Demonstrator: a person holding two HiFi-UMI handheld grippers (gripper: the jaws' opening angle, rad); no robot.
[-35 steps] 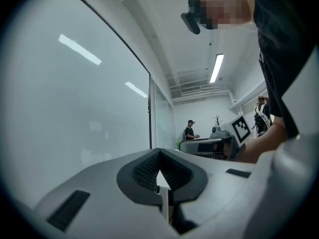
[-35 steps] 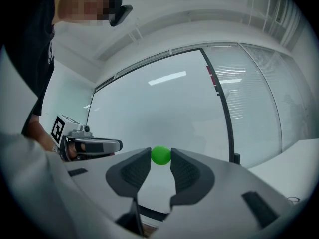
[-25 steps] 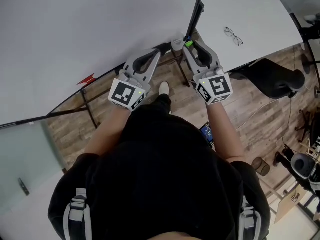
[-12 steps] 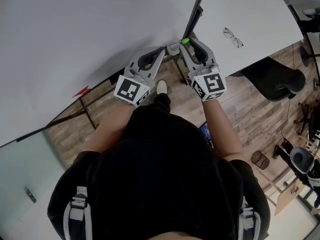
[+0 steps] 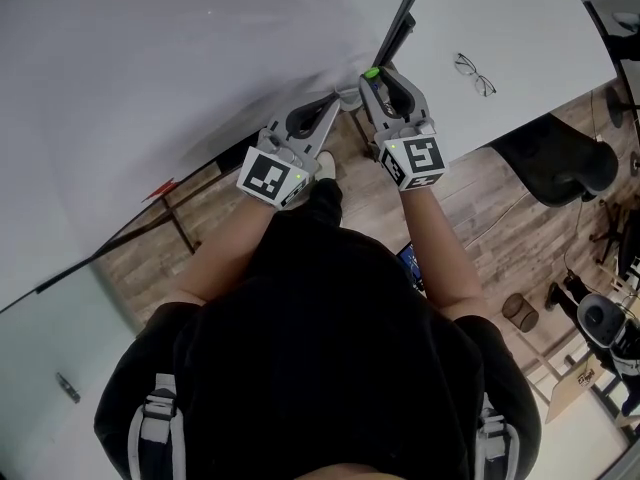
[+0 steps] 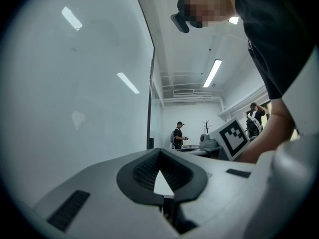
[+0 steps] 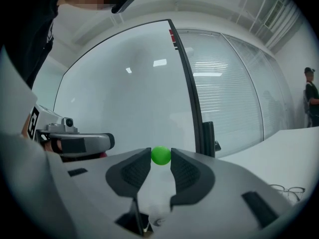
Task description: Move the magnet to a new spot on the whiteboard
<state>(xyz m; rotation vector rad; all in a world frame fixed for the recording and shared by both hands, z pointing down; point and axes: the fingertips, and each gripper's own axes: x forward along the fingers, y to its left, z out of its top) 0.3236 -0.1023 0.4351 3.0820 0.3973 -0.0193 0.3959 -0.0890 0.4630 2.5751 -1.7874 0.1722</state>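
Two grippers near right edge of large white whiteboard (image 7: 124, 108). Right gripper (image 7: 160, 156) tip-pinches small round green magnet (image 7: 160, 155), likely for flat re-placement. Left gripper (image 6: 159, 156) pressed together, empty, idle.

The floor (image 5: 480, 203) is laid in grey-brown wood planks. A white table (image 5: 540, 28) stands to the right, with a pair of eyeglasses (image 5: 474, 73) lying on it and a black office chair (image 5: 560, 156) just beside its edge. A frosted glass panel (image 5: 45, 368) fills the lower left corner. Horizontal blinds (image 7: 227, 88) cover a glazed wall. A long strip light (image 6: 213, 72) burns on the white ceiling. A person (image 6: 178, 135) stands far off by a white end wall.
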